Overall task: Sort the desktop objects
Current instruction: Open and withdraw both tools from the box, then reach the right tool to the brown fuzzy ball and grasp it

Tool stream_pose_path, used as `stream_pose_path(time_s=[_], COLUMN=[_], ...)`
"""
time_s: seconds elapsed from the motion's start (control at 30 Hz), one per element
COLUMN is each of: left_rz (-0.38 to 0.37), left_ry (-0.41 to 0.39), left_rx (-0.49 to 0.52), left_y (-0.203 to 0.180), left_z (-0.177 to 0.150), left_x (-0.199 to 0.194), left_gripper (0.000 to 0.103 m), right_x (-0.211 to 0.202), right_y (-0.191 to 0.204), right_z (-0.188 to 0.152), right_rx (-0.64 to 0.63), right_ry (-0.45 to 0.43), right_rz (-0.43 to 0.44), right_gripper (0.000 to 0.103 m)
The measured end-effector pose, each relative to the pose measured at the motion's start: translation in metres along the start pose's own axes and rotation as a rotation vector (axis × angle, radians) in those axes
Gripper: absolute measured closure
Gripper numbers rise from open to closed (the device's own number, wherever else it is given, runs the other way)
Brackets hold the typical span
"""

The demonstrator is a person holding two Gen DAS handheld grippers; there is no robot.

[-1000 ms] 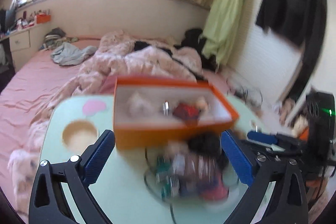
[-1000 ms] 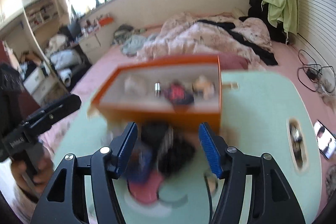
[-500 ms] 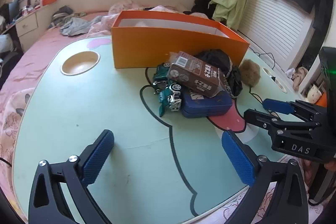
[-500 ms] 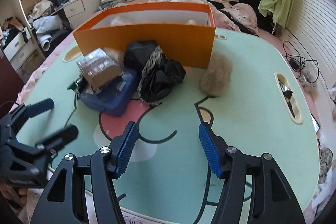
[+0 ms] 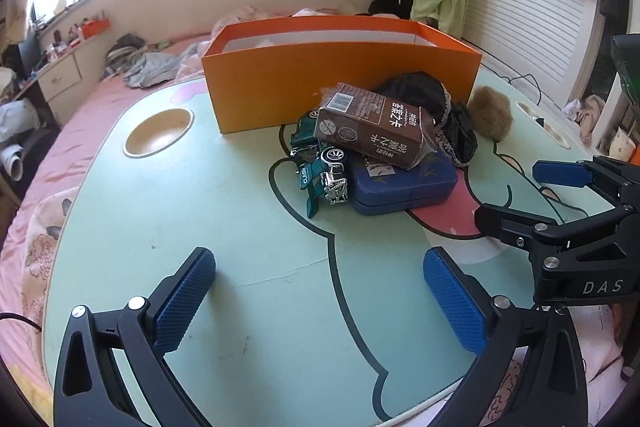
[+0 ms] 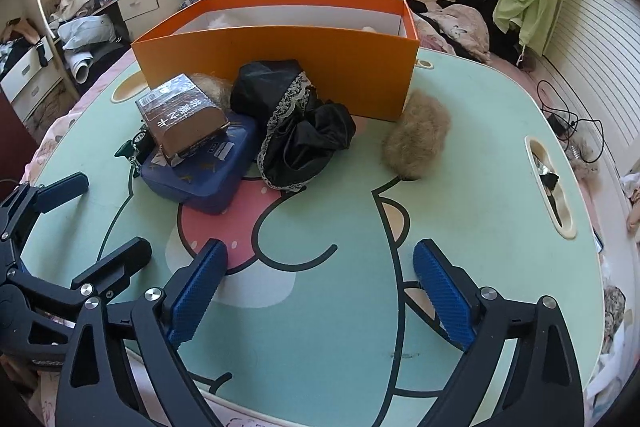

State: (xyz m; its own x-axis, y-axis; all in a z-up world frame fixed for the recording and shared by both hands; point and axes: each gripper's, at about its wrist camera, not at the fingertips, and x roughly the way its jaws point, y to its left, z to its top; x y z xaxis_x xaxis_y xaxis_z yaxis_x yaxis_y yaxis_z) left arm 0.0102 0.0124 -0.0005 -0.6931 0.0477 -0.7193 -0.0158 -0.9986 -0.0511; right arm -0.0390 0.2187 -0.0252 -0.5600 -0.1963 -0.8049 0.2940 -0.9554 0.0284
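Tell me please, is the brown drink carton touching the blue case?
Touching: the left wrist view shows the brown drink carton lying directly on top of the blue case.

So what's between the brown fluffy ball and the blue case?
A black lace-trimmed cloth lies between the fluffy ball and blue case, clearest in the right wrist view.

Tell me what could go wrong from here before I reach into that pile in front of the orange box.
1. The brown carton lies tilted on the blue case; lifting the case first would likely tip it off.
2. The green toy car leans against the case and may roll or shift if it is nudged.
3. Both grippers are empty, the right gripper opening beside the left gripper; converging on the pile, they could collide.
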Motion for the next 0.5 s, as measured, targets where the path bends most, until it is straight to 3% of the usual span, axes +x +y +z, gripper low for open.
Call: stream_pose_path(time_s=[0.5], left_rz=[-0.004], left_ry=[0.000], left_rx=[0.007], left_y=[-0.0035], left_z=[0.0030], left_x=[0.0008], left_gripper=[0.000], right_x=[0.0001], right_y=[-0.0002], right_z=[0.0000], right_rx=[0.000], right_ry=[0.000], right_rz=[0.000], right_gripper=[0.008])
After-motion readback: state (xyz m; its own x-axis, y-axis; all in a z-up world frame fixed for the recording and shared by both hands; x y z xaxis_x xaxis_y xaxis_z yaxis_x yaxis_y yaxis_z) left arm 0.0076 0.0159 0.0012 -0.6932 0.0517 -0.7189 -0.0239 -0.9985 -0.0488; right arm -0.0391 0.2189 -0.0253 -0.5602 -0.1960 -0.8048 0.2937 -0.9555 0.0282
